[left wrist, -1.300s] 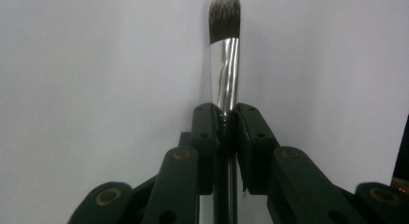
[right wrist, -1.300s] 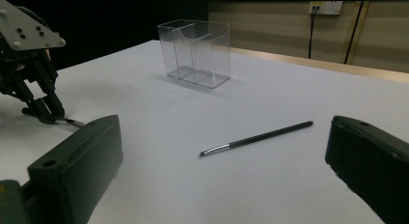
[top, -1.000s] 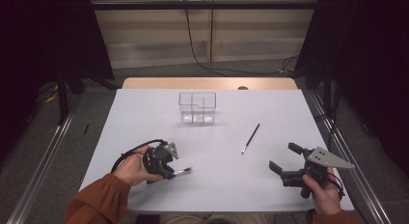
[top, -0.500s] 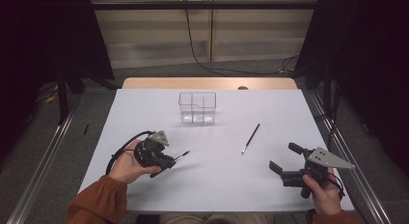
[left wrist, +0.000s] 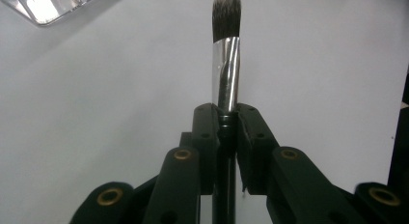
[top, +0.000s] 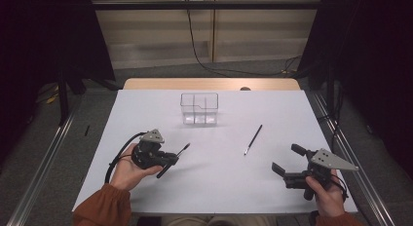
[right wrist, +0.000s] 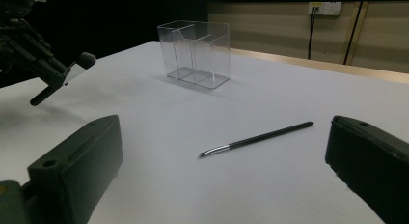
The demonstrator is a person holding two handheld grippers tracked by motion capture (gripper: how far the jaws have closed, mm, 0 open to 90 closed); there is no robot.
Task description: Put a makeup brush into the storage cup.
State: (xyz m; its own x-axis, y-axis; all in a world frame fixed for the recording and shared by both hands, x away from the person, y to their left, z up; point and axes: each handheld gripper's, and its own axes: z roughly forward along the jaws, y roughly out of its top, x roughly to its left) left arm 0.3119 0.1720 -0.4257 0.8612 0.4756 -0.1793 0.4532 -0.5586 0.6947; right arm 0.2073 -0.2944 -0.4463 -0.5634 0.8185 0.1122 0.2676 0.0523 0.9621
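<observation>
The makeup brush [left wrist: 225, 64] is the thing being worked with, and it sits pinched between the two black jaws of the left gripper [top: 168, 160], which are squeezed tight on its dark handle. Its fluffy dark tip and shiny silver collar stick out past the jaws, so the soft end is free and the hard handle takes the squeeze. In the high view the brush [top: 181, 150] is lifted a little off the white table [top: 146, 109] and points up and away toward the clear box [top: 199, 108]. That clear plastic box has dividers inside that make little rooms, and it stands upright near the far edge of the table. It looks like the place where brushes go, so the brush is likely on its way there, tip up, ready to be stood in one of the rooms. The brush is in front of the box and to its left, well apart from it. A thin black brush [top: 253, 139] lies flat on the table in front of the box and to its right, waiting its turn. The right gripper [top: 287, 163] rests low, farther right and nearer the person than the box, with its jaws wide apart and nothing in them.
</observation>
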